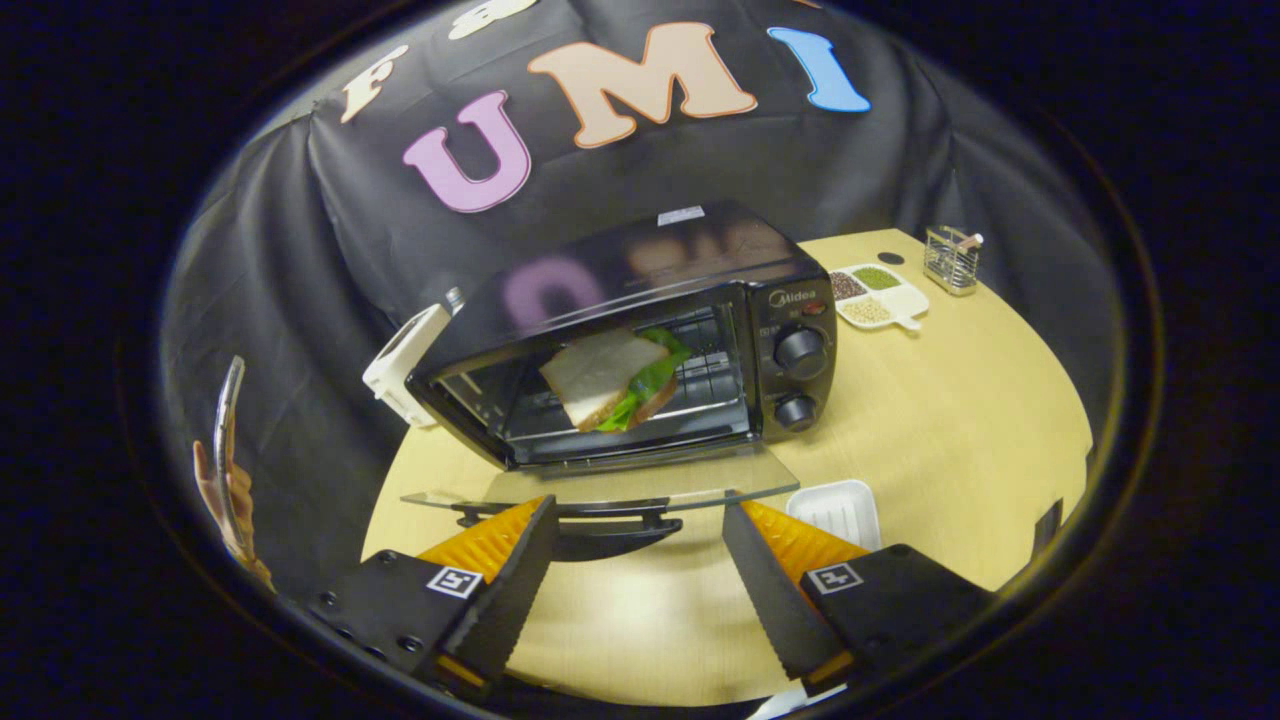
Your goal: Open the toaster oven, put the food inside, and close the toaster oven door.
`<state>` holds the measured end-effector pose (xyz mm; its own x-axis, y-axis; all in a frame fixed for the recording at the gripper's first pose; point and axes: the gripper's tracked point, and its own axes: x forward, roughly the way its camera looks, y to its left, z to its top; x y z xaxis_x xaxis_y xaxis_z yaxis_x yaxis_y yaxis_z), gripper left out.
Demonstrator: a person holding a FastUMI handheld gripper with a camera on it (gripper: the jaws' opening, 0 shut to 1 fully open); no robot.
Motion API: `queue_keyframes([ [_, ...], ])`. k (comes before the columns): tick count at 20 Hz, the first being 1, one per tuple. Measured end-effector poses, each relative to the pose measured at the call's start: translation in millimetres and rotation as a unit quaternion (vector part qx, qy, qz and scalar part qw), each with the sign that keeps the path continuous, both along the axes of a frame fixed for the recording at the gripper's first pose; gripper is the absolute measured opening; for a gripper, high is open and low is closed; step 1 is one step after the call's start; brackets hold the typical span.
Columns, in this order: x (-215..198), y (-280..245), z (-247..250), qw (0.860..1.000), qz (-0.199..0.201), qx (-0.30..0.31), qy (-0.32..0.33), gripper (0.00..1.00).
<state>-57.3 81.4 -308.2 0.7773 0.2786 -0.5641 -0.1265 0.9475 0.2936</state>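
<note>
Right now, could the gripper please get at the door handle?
Probably yes: the open gripper sits just short of the handle of the lowered door, with nothing between them.

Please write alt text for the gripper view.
A sandwich sits inside the toaster oven, whose glass door hangs open. The tongs are open just before the door handle, holding nothing.

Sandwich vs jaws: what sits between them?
In the gripper view, the lowered glass door with its handle lies between the open gripper and the sandwich on the oven rack.
</note>
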Motion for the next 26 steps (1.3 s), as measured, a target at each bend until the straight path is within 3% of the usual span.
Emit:
queue_keyframes([
  [21,95,17,48,0.991,-0.069,0.059,-0.096,1.0],
  [26,94,18,50,0.99,-0.079,0.055,-0.107,1.0],
])
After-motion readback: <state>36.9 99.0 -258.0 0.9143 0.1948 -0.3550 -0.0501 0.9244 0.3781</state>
